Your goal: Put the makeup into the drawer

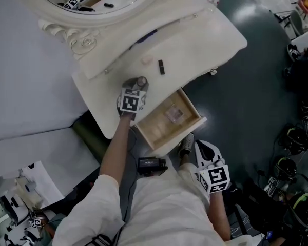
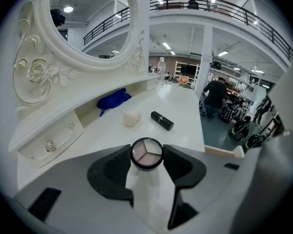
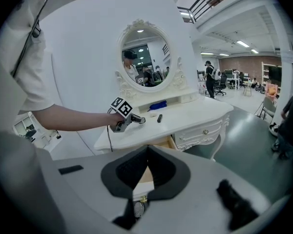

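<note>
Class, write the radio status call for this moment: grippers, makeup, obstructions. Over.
Left gripper shut on eyeshadow compact. Right gripper shut, empty. Drawer open, nothing blocking it; lipstick, puff on tabletop.

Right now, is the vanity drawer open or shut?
Open. The head view shows the drawer pulled out from under the white tabletop, its wooden inside exposed with a clear item lying in it.

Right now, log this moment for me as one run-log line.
left gripper: shut on round black-rimmed eyeshadow compact, at white vanity top | right gripper: shut, empty | wooden drawer: open, compact not yet inside
</note>
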Demonstrator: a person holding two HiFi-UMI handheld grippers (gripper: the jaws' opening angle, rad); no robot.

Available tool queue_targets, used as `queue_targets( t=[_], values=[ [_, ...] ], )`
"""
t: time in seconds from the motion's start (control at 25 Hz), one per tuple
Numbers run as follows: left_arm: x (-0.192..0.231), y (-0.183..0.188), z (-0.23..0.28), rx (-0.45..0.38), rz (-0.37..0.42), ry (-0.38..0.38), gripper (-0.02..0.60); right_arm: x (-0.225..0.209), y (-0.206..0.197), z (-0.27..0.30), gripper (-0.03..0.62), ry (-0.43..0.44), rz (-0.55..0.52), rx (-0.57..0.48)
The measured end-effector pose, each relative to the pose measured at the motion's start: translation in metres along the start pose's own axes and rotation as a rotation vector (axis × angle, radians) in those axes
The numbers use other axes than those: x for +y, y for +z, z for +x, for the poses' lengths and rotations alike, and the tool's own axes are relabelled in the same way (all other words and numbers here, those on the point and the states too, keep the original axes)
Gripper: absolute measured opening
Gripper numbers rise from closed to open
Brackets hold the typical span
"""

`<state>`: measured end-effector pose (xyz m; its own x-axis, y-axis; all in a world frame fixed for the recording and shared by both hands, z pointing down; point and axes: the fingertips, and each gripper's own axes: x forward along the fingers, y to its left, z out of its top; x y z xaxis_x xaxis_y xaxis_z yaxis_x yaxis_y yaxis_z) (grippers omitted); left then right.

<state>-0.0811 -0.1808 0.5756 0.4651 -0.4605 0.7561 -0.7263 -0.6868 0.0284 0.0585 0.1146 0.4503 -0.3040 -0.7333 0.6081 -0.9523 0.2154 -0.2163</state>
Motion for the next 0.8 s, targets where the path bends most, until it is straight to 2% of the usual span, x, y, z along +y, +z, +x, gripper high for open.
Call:
queue_targets(
  t=[0.32,0.52,0.8],
  values=[
    [-0.047,-0.004,-0.064,-0.05,-0.005,-0.04,0.213,0.002,0.018,0.006,0.012,0.083,-0.039,-0.059],
    [-0.083,-0.023,-0.099,-0.057,-0.013,-0.059,0.213,0.005,0.029,0.015,0.012,0.155,-0.079,-0.08],
    [-0.123,-0.059,-0.12,-0.092,-0.106,-0.106,0.213,0.008,0.023,0.023,0.012,0.212,-0.096,-0.058]
  ],
)
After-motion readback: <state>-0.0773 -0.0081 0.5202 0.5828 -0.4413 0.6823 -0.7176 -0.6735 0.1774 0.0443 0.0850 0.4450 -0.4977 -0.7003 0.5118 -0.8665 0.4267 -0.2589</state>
